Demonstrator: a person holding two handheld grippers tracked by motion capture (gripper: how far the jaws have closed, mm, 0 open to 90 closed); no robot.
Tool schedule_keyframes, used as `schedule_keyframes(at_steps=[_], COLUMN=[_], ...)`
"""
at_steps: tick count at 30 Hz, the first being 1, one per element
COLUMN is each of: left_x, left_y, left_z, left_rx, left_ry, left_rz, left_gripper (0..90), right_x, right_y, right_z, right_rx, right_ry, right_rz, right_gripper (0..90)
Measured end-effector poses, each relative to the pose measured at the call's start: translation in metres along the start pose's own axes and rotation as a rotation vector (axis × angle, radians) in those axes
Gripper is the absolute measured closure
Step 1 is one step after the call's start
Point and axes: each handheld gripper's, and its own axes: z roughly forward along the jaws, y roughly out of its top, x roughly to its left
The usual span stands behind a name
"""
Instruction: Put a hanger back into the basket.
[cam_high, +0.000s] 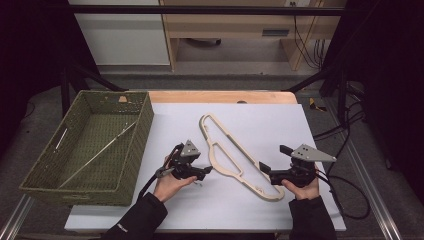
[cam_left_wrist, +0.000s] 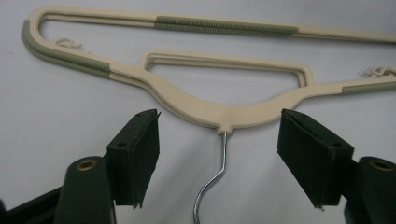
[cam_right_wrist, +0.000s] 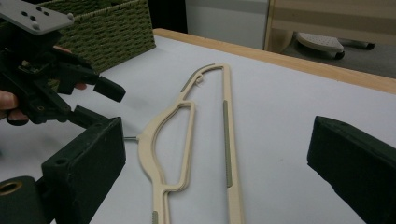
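Observation:
A cream plastic hanger (cam_high: 235, 155) with green grip strips lies flat on the white sheet (cam_high: 260, 120), running from upper left to lower right. Its thin metal hook (cam_left_wrist: 217, 172) points toward my left gripper (cam_high: 206, 171). In the left gripper view the hook lies between the two open jaws of the left gripper (cam_left_wrist: 219, 116), with neither pad touching it. My right gripper (cam_high: 275, 158) is held open by the hanger's near right end, nothing between its jaws. In the right gripper view the hanger (cam_right_wrist: 187, 135) stretches away between the wide jaws of the right gripper (cam_right_wrist: 219, 149), and the left gripper (cam_right_wrist: 105, 105) sits at the hanger's neck.
A green woven basket (cam_high: 50, 165) stands at the left of the table, with a thin metal rod (cam_high: 100, 150) lying inside. The basket's corner (cam_right_wrist: 107, 28) is close behind the left hand. The wooden table edge (cam_high: 225, 96) runs along the far side.

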Motion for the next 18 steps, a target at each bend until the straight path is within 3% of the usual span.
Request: schedule_keyframes(at_steps=[8,18], left_x=[0.002,0.001], left_y=[-0.007,-0.011], left_z=[0.017,0.026], left_rx=[0.072,0.095], left_ry=[-0.024,-0.029], left_rz=[-0.005,0.005], left_gripper=[47.4,66.9], right_x=[0.000,0.001], right_y=[0.000,-0.001], right_z=[-0.001,0.001], right_rx=[-0.005,0.005], right_ry=[-0.001,0.003], right_rz=[0.002,-0.003], right_gripper=[4.6,4.7])
